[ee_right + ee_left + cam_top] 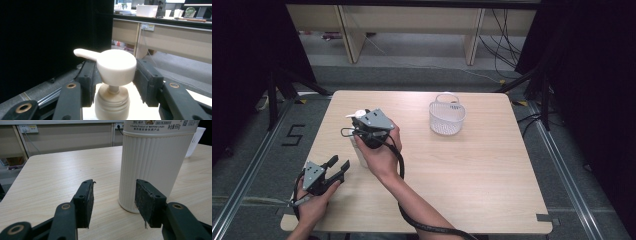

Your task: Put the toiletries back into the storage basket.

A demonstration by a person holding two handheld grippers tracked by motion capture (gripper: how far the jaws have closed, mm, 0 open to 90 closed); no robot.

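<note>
The left gripper [338,168], jaws spread, sits beside the bottle [150,167]; the right gripper [113,72] pinches its pump head [116,65].

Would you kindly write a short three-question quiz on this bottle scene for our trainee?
1. True or false: the basket lies on its side.
2. Which gripper's jaws flank the pump head of the bottle? A) left B) right
3. Fill in: the left gripper is ____, with nothing between its jaws.

Key
1. False: it stands upright on the table.
2. B: the right gripper has its jaws at either side of the pump head.
3. Open: it sits low beside the bottle's base, apart from it.
</note>
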